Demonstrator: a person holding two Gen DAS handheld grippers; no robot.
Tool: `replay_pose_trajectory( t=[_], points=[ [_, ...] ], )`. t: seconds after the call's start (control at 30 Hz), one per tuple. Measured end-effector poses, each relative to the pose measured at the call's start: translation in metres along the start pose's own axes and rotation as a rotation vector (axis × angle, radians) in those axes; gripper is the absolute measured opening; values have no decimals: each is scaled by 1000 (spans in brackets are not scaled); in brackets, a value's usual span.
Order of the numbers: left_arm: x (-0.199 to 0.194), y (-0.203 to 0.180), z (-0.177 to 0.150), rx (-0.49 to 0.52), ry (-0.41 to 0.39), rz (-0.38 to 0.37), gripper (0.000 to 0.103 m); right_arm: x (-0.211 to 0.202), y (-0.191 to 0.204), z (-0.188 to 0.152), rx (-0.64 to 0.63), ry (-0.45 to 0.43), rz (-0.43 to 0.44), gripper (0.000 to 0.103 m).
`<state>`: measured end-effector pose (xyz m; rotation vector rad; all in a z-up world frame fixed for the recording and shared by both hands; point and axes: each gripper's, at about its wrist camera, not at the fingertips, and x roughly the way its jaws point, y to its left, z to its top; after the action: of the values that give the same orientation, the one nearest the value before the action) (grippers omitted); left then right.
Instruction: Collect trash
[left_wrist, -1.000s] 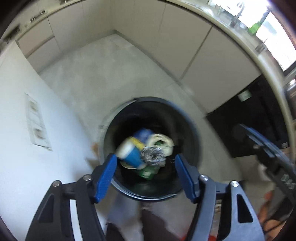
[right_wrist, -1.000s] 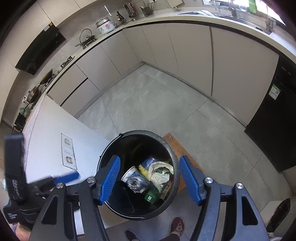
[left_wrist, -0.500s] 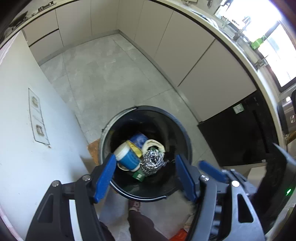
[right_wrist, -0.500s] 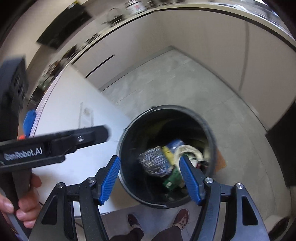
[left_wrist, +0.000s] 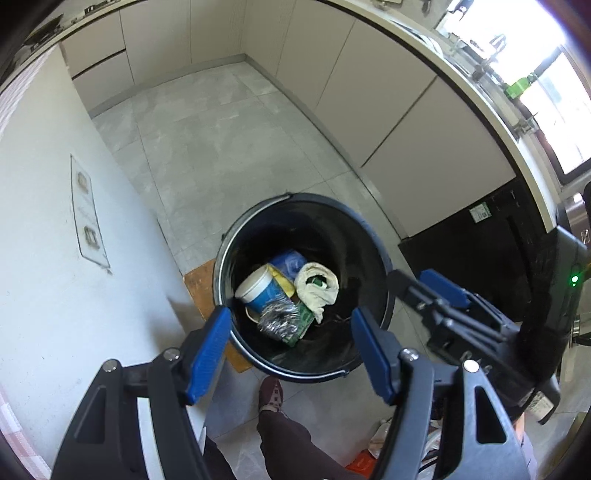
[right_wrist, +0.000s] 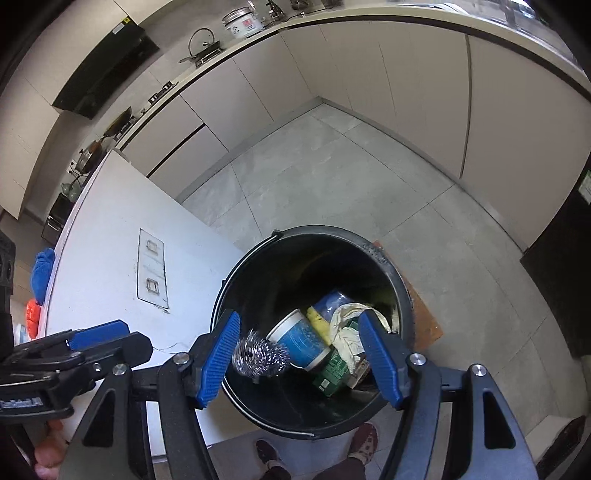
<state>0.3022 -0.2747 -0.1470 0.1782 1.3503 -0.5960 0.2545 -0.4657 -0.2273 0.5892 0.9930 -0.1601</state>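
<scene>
A black trash bucket (left_wrist: 373, 251) stands on the grey floor, also in the right wrist view (right_wrist: 391, 266). Inside lie a blue and white cup (left_wrist: 258, 291), a steel wool scrubber (left_wrist: 277, 323), a crumpled white cloth (left_wrist: 319, 286) and a green packet (left_wrist: 301, 326). The same cup (right_wrist: 303, 339), scrubber (right_wrist: 258, 356) and cloth (right_wrist: 343, 332) show in the right wrist view. My left gripper (left_wrist: 291, 343) is open and empty above the bucket. My right gripper (right_wrist: 301, 356) is open and empty above it too.
A white counter side (left_wrist: 44, 258) with a socket panel (left_wrist: 86, 214) stands left of the bucket. Beige cabinets (right_wrist: 369, 74) line the walls. A black appliance (left_wrist: 480, 251) is at the right. A brown mat (left_wrist: 201, 284) lies under the bucket. The person's feet (right_wrist: 364, 441) are below.
Both grippers have shifted above the bucket, and the views have steadied. The steel wool scrubber, blurred in the right wrist view before, now lies still in the bucket.
</scene>
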Motion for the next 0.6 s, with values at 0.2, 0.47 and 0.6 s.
replay_pose_trajectory(
  t=[0.2, 0.47, 0.6],
  points=[
    [-4, 2, 5, -44, -2, -57, 69, 2, 10, -14, -66, 36, 76, 69],
    [1, 8, 7, -112, 60, -143, 69, 1, 3, -25, -53, 38, 101, 69],
    [-2, 7, 9, -146, 72, -189, 69, -3, 7, -31, -89, 24, 121, 69]
  ],
)
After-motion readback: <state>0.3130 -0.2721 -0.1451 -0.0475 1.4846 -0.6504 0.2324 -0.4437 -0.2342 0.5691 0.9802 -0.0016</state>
